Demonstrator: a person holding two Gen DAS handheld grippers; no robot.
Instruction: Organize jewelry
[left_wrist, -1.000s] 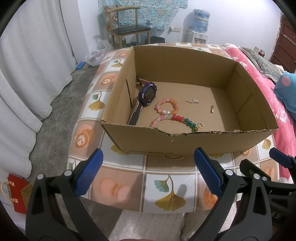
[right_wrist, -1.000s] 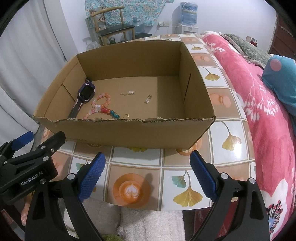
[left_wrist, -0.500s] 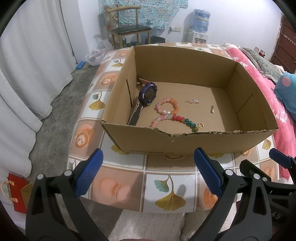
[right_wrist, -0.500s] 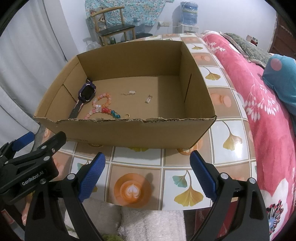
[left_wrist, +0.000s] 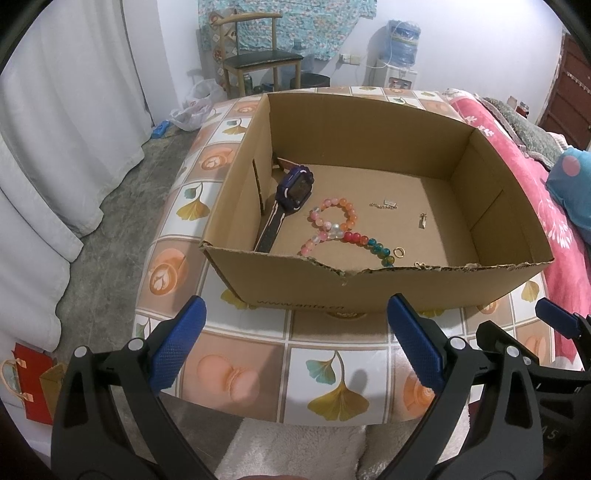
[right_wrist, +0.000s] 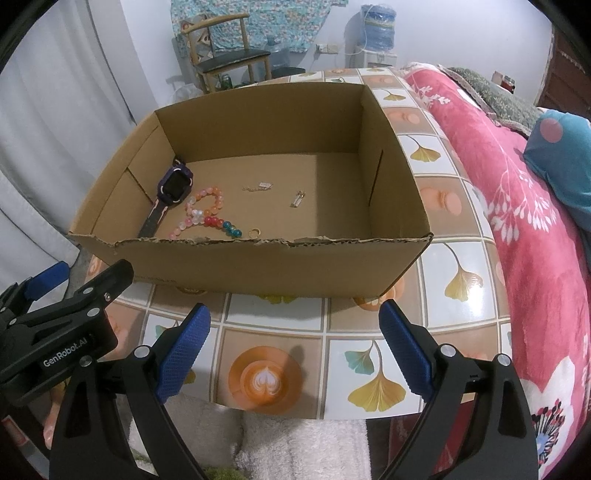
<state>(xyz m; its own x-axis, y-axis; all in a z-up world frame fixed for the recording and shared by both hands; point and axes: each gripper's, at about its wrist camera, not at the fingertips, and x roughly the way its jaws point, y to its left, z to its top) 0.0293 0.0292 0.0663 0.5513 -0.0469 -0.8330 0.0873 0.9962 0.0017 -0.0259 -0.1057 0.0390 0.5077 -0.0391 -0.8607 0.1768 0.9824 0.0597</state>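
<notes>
Hovering before the cardboard box (left_wrist: 369, 291), each hand-held gripper, left (left_wrist: 295, 343) and right (right_wrist: 295, 350), gapes wide, holding nothing.

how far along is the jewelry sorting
Done: nothing visibly sorted. The watch, bead bracelet, gold ring and small silver pieces lie loose in the cardboard box. In hand: nothing, left claw and right claw both open outside it. Left: picking and arranging everything.

The black left gripper with blue ribbed pads (left_wrist: 295, 341) hangs level, jaws spread wide and empty. The matching black right gripper (right_wrist: 295, 345) sits beside it, equally agape.
</notes>
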